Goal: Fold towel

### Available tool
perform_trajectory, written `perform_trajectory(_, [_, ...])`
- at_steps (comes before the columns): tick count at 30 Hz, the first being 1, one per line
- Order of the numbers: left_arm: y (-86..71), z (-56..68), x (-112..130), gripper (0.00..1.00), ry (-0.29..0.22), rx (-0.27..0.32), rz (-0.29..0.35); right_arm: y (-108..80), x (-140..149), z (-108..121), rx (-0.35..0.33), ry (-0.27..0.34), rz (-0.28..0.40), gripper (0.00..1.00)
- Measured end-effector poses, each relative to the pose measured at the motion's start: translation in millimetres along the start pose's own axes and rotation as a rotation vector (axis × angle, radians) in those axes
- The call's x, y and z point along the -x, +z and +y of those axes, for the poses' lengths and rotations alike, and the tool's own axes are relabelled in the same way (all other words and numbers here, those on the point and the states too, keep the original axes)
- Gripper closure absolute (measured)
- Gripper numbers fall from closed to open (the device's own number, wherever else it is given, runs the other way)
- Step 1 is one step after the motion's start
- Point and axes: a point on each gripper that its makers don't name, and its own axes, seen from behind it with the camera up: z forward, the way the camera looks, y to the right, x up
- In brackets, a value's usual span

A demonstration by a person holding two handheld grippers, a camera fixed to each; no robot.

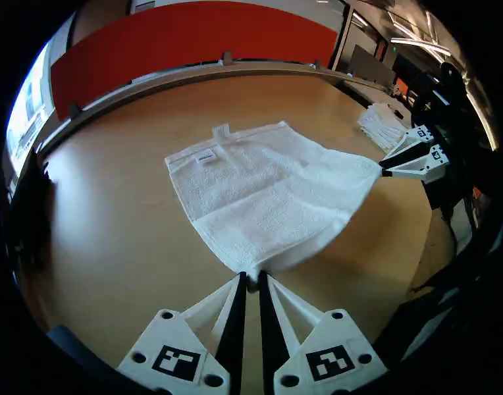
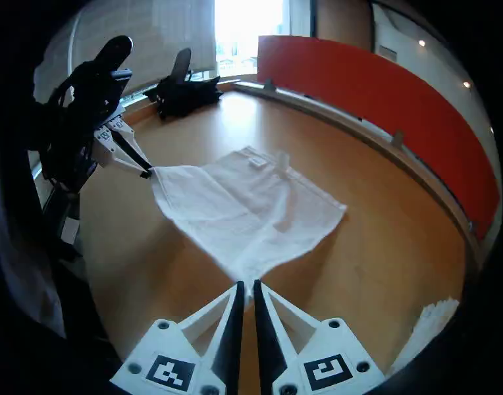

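**Pinching both near corners**

Clamped on adjacent corners of the white terry towel [image 1: 264, 191]: left gripper [image 1: 251, 283] and right gripper [image 2: 247, 286] alike. Spreads flat from there towards the red partition wall [image 1: 185, 39], labelled edge nearest it, equally far from either.

towel [image 1: 264, 191] — white terry, unfolded | far half flat on the bench [image 1: 120, 217] | two near corners lifted, cloth drawn taut between them
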Motion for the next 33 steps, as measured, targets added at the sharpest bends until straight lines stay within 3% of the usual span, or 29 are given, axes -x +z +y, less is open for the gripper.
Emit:
perform_trajectory(9, [-27.0,4.9,-18,0.87,-0.008,0.005,0.015,-28.9,-23,-2,-0.005,-0.01,0.036,0.9])
perform_trajectory(21, [-54.6,24.7,-24,0.87,-0.089,0.047,0.009,-55.6,-28,-6,-0.013,0.011,0.05,0.9])
perform_trajectory(33, [-55.8,27.8,-23,0.87,-0.084,0.041,0.011,-59.8,-32,-7,-0.014,0.0,0.055,0.9])
